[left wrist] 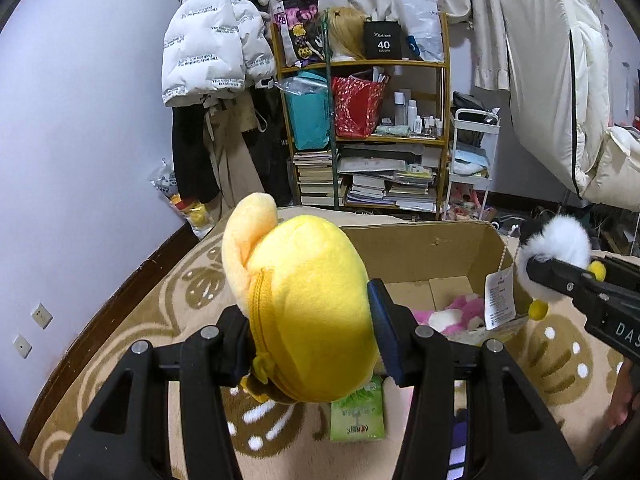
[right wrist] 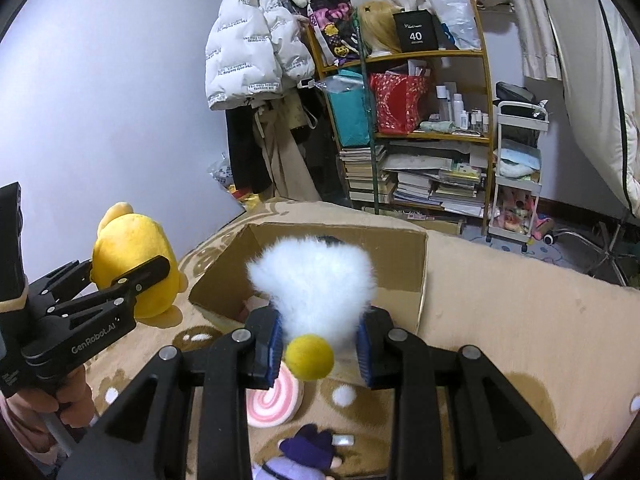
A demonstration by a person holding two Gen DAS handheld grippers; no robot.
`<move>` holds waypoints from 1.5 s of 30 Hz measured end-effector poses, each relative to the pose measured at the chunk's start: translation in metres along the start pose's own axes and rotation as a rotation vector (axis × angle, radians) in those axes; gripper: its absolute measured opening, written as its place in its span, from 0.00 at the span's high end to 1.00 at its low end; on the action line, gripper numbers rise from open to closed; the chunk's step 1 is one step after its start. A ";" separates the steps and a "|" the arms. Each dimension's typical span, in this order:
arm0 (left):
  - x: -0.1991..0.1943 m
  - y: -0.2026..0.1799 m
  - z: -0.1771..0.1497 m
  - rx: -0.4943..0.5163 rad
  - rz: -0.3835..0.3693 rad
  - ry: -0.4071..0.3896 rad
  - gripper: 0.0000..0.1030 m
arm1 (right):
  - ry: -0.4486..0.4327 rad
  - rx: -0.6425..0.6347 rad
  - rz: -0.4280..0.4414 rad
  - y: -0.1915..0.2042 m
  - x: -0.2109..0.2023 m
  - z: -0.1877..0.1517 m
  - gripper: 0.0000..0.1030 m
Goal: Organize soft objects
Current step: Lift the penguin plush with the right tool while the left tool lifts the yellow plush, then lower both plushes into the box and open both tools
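One open cardboard box (right wrist: 360, 256) sits on the patterned rug (right wrist: 520, 320). Just left of it, the left gripper (left wrist: 316, 332) clamps one yellow zippered plush (left wrist: 304, 304). Near its front wall, the right gripper (right wrist: 320, 344) squeezes one white fluffy plush (right wrist: 316, 280). One pink-and-white plush (left wrist: 456, 312) lies inside the box. In front of it lie one pink swirl plush (right wrist: 272, 400), one purple doll (right wrist: 304, 456) and one green tissue packet (left wrist: 358, 412).
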State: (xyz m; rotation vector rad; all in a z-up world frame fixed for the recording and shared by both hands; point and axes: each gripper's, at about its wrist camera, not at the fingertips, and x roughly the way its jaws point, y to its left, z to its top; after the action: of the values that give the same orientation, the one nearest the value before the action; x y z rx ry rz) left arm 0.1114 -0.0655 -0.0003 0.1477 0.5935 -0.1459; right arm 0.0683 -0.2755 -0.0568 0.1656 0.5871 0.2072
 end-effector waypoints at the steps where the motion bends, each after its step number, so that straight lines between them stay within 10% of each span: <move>1: 0.005 0.000 0.002 0.002 -0.006 0.009 0.51 | 0.002 -0.004 0.001 -0.001 0.002 0.002 0.70; 45: 0.072 -0.028 0.000 0.001 -0.191 0.106 0.45 | 0.065 0.001 -0.036 -0.026 0.052 -0.009 0.67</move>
State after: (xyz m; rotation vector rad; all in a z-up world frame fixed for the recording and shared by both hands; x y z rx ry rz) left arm 0.1650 -0.0994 -0.0437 0.1001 0.7126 -0.3245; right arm 0.1092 -0.2872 -0.0979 0.1501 0.6541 0.1780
